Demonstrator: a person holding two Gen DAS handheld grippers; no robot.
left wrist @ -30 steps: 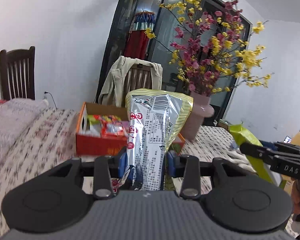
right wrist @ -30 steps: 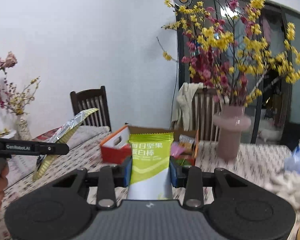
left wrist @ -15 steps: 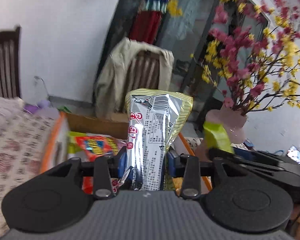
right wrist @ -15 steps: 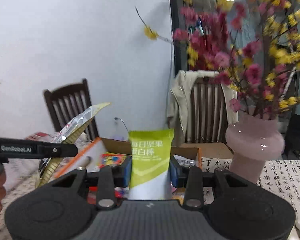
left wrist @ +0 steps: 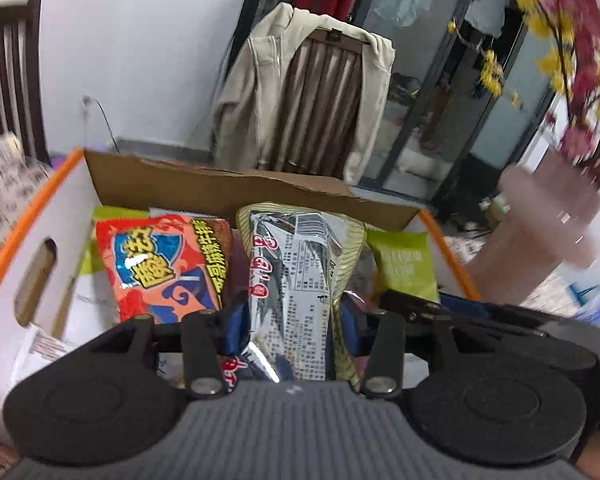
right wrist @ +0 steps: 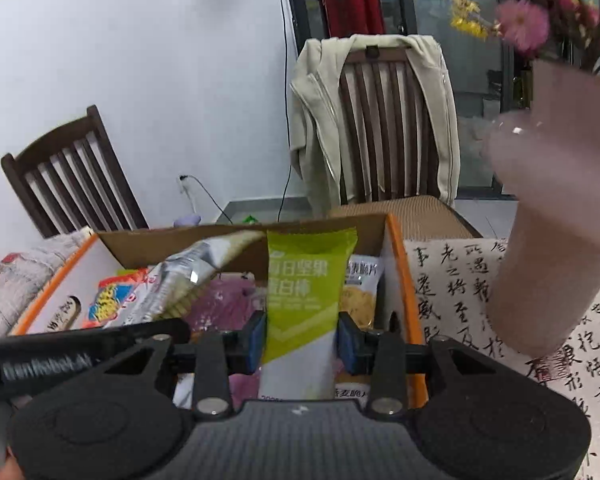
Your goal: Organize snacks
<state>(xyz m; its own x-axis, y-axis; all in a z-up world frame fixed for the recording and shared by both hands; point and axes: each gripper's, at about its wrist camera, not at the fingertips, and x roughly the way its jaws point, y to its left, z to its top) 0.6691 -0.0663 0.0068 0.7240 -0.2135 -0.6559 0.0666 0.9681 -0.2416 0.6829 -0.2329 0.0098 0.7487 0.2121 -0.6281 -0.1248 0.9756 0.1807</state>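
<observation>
Both views are taken from just behind each tool, angled down and close over the open snack box (left wrist: 60, 216). The box, draped chair (right wrist: 384, 120) and pink vase (right wrist: 560, 216) are shared.

Left gripper (left wrist: 291, 322) and right gripper (right wrist: 302, 338) — black bodies, blue jaws, silver screws.

You've brought both grippers in from well back to right over the box (left wrist: 228, 188), tipped downward, so its snacks now fill the views. Your left gripper (left wrist: 290, 328) has begun opening, the silver packet (left wrist: 296, 280) between its fingers. Your right gripper (right wrist: 302, 338) has its green bar (right wrist: 306, 292) above the box's right end, near the vase (right wrist: 552, 240).
</observation>
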